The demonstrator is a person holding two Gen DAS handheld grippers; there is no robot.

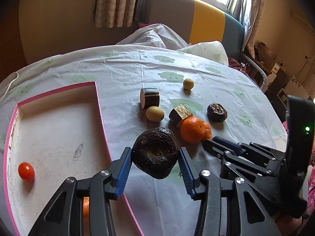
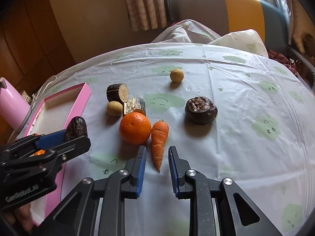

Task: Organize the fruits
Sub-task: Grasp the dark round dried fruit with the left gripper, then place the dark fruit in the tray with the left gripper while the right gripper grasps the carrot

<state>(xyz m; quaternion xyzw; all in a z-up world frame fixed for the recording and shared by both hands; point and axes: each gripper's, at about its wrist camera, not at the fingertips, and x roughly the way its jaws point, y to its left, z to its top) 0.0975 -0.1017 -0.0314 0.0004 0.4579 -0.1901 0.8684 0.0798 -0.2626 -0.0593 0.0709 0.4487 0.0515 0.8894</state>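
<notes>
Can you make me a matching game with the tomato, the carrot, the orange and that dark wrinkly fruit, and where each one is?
Things:
1. tomato
2. carrot
3. dark wrinkly fruit
4. orange

Places:
A. gripped by the left tool
B. inside the pink tray
C. tip inside the open right tool
D. on the tablecloth, right beside the carrot

Pairs: 1-B, 2-C, 3-A, 4-D
</notes>
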